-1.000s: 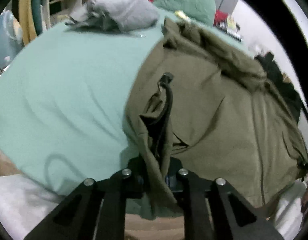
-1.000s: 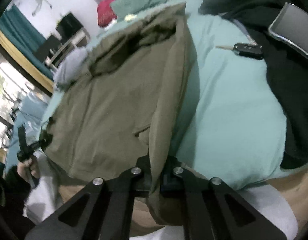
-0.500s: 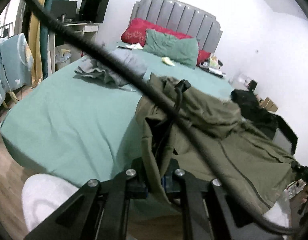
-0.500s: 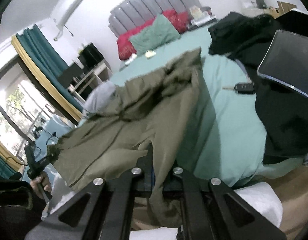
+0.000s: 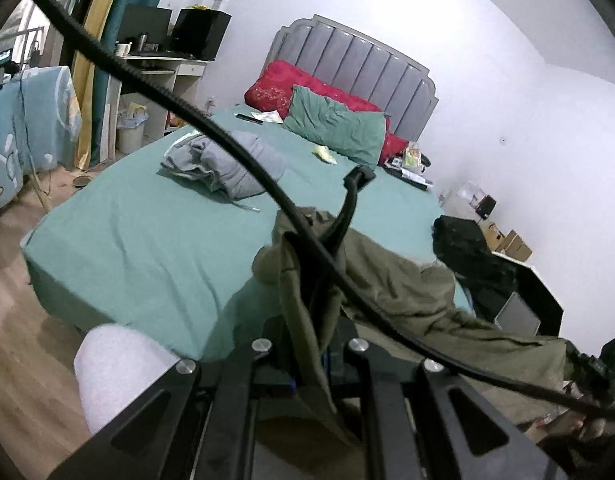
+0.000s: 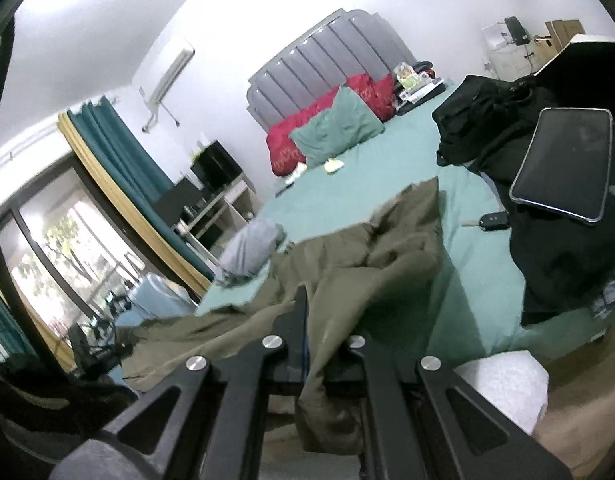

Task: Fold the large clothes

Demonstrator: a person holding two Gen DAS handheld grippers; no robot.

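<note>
The left gripper (image 5: 312, 354) is clamping the near edge of the olive jacket (image 5: 407, 292), and the right gripper (image 6: 315, 346) is pinching its other corner. Both have risen since a second ago, so the hem is hanging up off the bed (image 5: 139, 220) ahead while the collar end is trailing there, probably ready for folding over.

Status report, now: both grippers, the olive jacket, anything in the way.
Left gripper and right gripper shut on the olive jacket. Hem up, far end on the bed. Black cable crosses the left view; grey garment lies beyond.
</note>
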